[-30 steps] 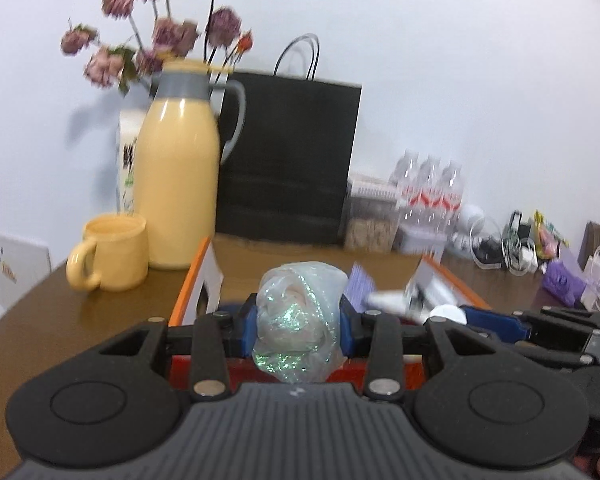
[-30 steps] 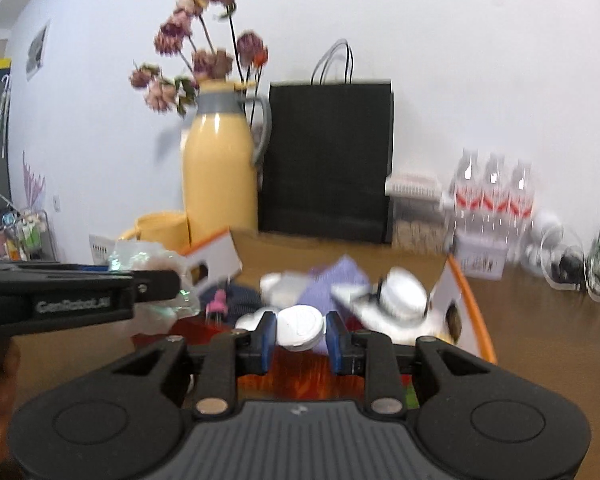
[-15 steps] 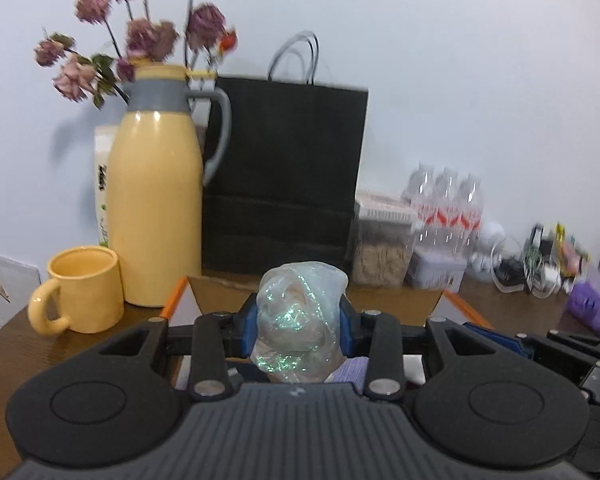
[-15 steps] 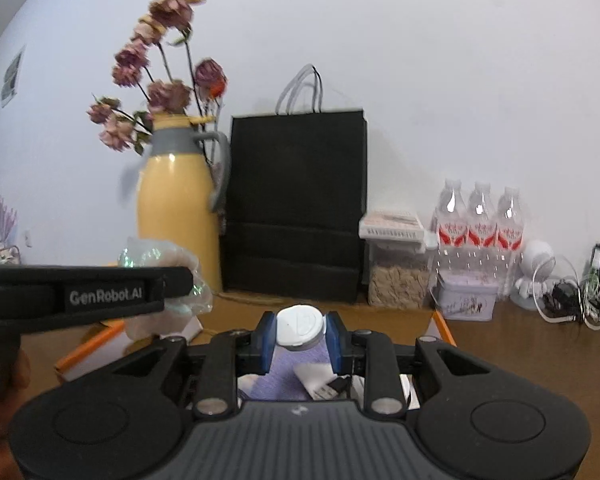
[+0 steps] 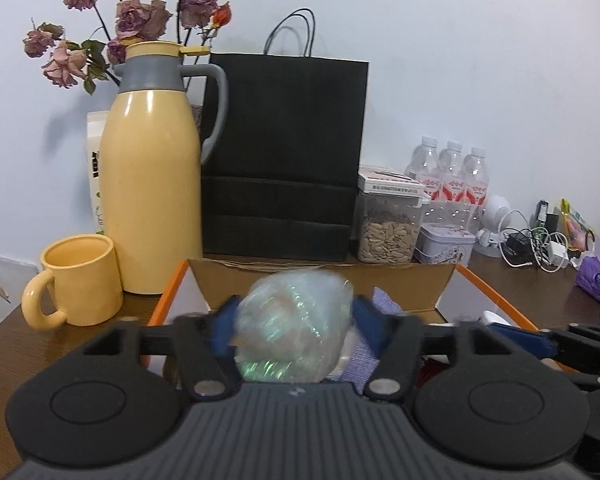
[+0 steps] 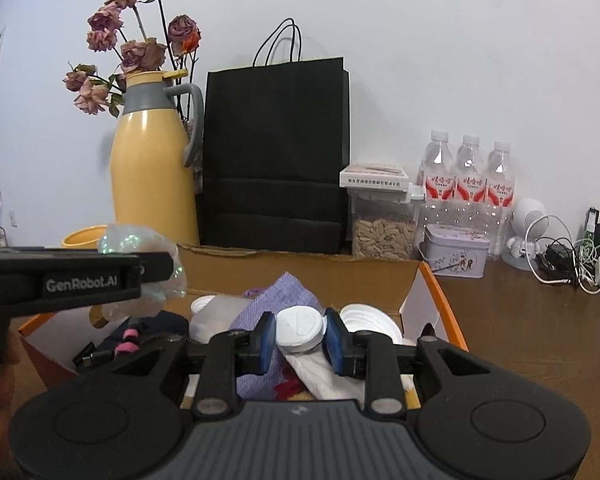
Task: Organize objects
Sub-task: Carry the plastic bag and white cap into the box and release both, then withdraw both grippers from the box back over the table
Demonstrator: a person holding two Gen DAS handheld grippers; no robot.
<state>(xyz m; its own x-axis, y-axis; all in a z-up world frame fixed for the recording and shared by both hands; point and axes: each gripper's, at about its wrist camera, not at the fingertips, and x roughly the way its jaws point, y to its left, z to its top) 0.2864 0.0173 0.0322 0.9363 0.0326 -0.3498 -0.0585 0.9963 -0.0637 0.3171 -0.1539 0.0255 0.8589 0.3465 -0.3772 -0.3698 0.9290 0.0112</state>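
A crumpled iridescent plastic bundle (image 5: 294, 332) sits between the blue pads of my left gripper (image 5: 294, 320). Its jaws are opening, the fingers are blurred and spread wide, and the pads stand just off the bundle. The same bundle (image 6: 140, 248) shows behind the left gripper's body in the right wrist view. My right gripper (image 6: 300, 336) holds a white round cap (image 6: 301, 329) between its pads, and its jaws are starting to open. Both grippers hover over an open cardboard box (image 6: 300, 266) with orange edges that holds purple cloth (image 6: 276, 300), white lids and dark items.
Behind the box stand a yellow jug (image 5: 152, 184) with dried roses, a yellow mug (image 5: 80, 280), a black paper bag (image 5: 284, 152), a seed container (image 5: 388, 224), a tin, water bottles (image 5: 454, 176) and tangled chargers (image 5: 540, 244). The right gripper's fingers (image 5: 540, 340) lie close on the left one's right.
Both grippers moved forward and slightly down over the box. The left jaws have spread wide off the bundle. The cap stays between the right pads.
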